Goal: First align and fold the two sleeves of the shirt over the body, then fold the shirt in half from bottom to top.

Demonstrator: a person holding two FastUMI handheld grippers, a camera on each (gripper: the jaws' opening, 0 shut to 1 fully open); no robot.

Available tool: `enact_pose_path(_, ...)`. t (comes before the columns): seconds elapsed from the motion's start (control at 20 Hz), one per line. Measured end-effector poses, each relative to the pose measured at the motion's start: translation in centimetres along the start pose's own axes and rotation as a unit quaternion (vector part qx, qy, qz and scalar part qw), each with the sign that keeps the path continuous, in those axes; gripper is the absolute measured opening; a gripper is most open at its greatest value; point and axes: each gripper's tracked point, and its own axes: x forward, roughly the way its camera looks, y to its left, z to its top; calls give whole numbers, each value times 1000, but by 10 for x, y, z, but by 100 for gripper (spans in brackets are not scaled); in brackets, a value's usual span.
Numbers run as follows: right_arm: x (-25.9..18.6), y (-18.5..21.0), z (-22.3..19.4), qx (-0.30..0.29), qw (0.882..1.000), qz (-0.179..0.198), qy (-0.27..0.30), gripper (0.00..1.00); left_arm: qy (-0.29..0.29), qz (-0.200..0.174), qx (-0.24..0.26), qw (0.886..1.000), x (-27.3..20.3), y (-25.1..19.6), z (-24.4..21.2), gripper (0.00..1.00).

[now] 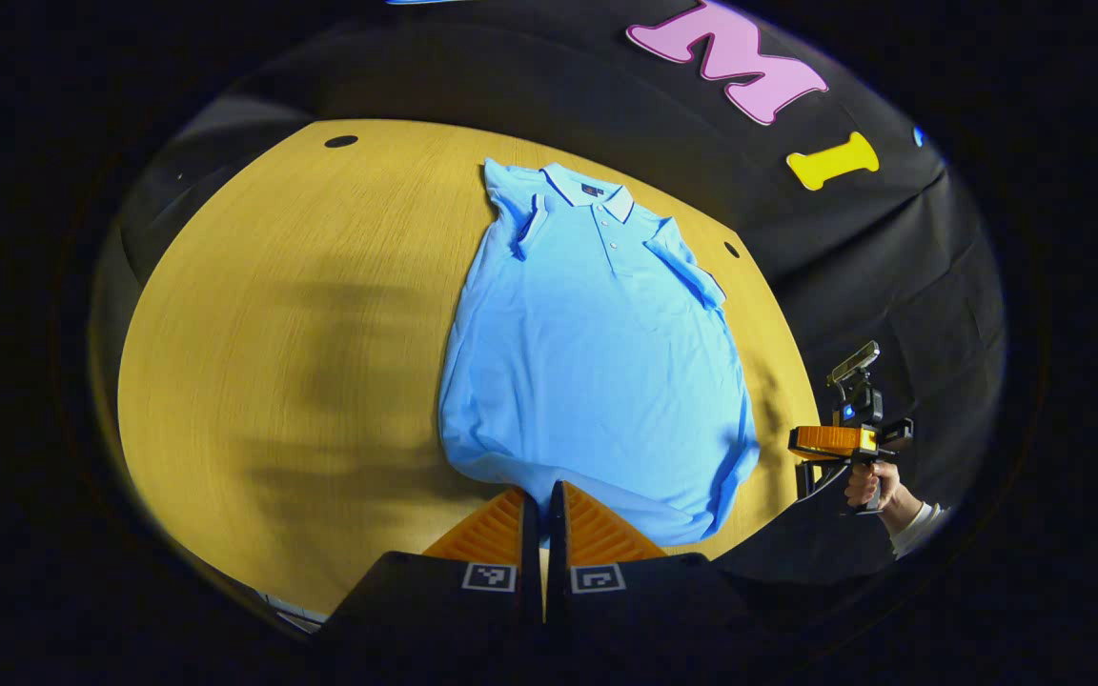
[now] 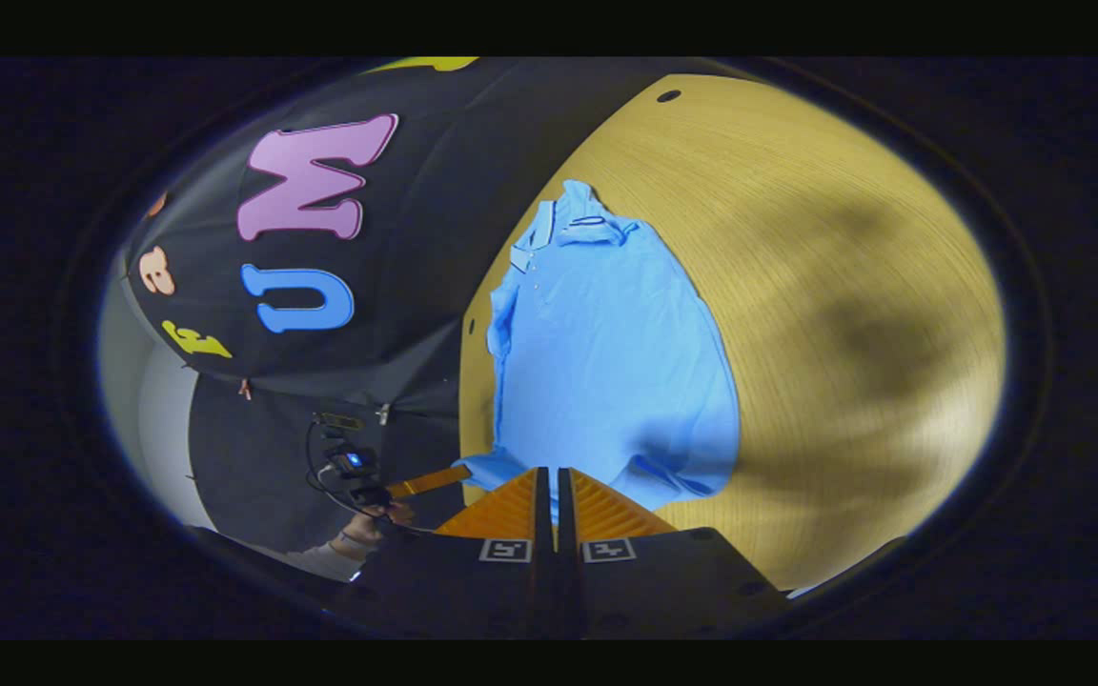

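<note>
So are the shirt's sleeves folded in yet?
Yes: both sleeves lie folded over the shirt body, collar flat, on the table; the bottom half is not folded up.

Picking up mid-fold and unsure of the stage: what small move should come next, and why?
Probably pinch the hem with both claws to lift it toward the collar. Both sleeves look already folded onto the shirt, and the left claw and right claw sit shut at the hem.
</note>
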Motion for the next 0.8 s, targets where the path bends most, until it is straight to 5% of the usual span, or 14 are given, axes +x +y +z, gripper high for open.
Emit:
enact_pose_path(0.35, -2, -47, -6, -3, 997, -81, 7, 0, 12, 12, -17, 1000, 5, 12, -10, 6)
enact_pose_path(0.45, -11, -44, -12, -3, 996, -87, 21, 31, 13, 11, -18, 1000, 4, 13, -10, 6)
enact_pose_path(0.55, -6, -43, -21, 1, 995, -90, 37, 41, 14, 12, -18, 1000, 5, 13, -11, 7)
enact_pose_path(0.6, -2, -44, -27, 8, 994, -93, 48, 65, 15, 12, -18, 1000, 6, 13, -11, 7)
enact_pose_path(0.65, 2, -46, -29, 21, 993, -99, 53, 58, 15, 12, -17, 1000, 6, 14, -11, 7)
enact_pose_path(0.8, 15, -40, -26, 76, 992, -88, 57, 61, 18, 12, -16, 1000, 6, 14, -12, 7)
